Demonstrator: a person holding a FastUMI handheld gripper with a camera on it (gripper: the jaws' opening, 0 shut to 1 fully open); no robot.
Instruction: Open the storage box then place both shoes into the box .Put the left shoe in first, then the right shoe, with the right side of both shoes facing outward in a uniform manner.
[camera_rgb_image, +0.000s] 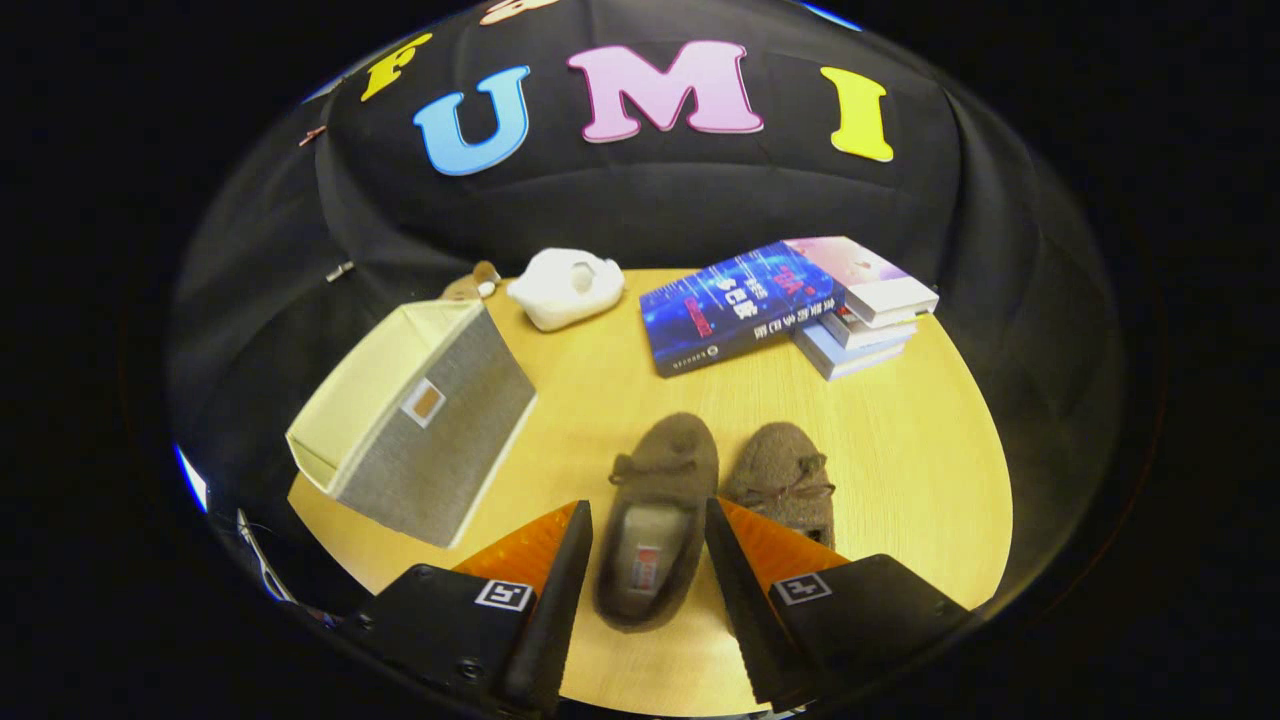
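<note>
**Fingers spread astride the left shoe — grasp pending**

Fingers (648, 560): held wide apart, one on each side of the heel half of the left shoe (655, 520). Whether either one touches the shoe's side cannot be told; no squeeze on the upper is seen, so the shoe is judged not yet gripped.

Left shoe: brown felt slipper with a small bow, sole down on the worktop (900, 440), toe pointing away, opening and insole label lying between the fingers.

Right shoe (785, 480): matching slipper, just beside the left one, its heel hidden behind one finger.

Storage box (410, 420): grey fabric box with a pale lining, tipped on its side, away from the right shoe and near the worktop's edge. Its open mouth is turned outward, away from the shoes. No lid is seen across it, so the opening step is judged done.

Other items, beyond the shoes: a stack of books (790, 300), a white lumpy object (567, 287) and a small brown object (472, 283) behind the box; neither can be identified further.

Step in hand: pick-up of the left shoe, which is to go in first.

Next move, as judged: the fingers are to be closed on the shoe's sides, and the shoe lifted and carried round to the box mouth, with its right side outward.
</note>
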